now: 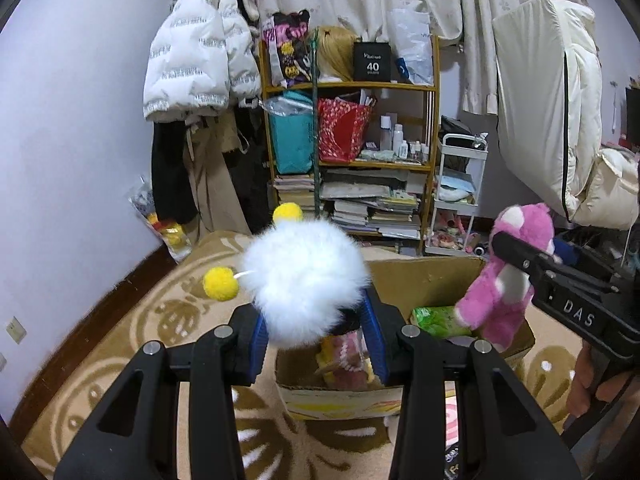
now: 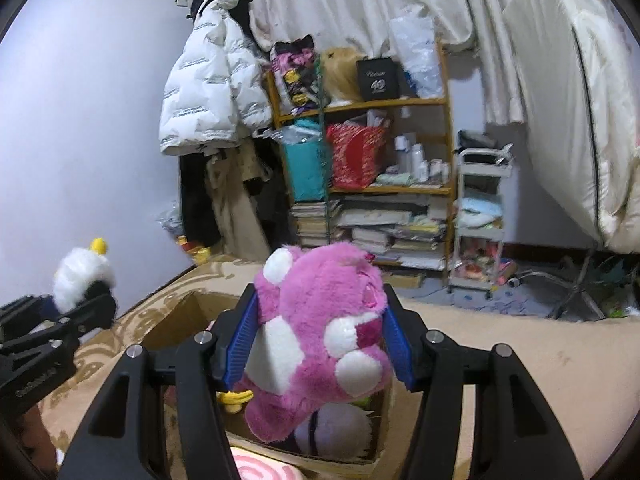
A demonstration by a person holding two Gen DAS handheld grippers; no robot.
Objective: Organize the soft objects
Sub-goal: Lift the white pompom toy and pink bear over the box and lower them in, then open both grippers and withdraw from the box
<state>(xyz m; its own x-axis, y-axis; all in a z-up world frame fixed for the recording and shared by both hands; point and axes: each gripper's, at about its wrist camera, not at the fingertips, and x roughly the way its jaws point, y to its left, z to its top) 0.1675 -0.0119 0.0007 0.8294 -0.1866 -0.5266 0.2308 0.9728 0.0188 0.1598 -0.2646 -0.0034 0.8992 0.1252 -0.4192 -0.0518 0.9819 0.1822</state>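
My left gripper (image 1: 316, 316) is shut on a fluffy white plush with yellow pom-poms (image 1: 304, 268), held above the near edge of an open cardboard box (image 1: 424, 276). My right gripper (image 2: 320, 320) is shut on a pink plush bear with white patches (image 2: 320, 320), and it hangs over the same box (image 2: 176, 316). In the left wrist view the pink bear (image 1: 508, 272) and the right gripper (image 1: 516, 256) show at the right, over the box's far right corner. The white plush (image 2: 82, 276) and the left gripper (image 2: 96, 300) appear at the left of the right wrist view. Soft items lie inside the box, among them a green one (image 1: 440, 320) and a pale purple one (image 2: 340, 428).
The box stands on a beige patterned carpet (image 1: 132, 320). Behind it are a wooden shelf (image 1: 356, 88) crammed with bags, bottles and books, hanging coats (image 1: 200, 48), a small white trolley (image 2: 480, 216) and folded bedding (image 2: 580, 112) on the right. A pink swirl cushion (image 2: 260, 464) lies by the box.
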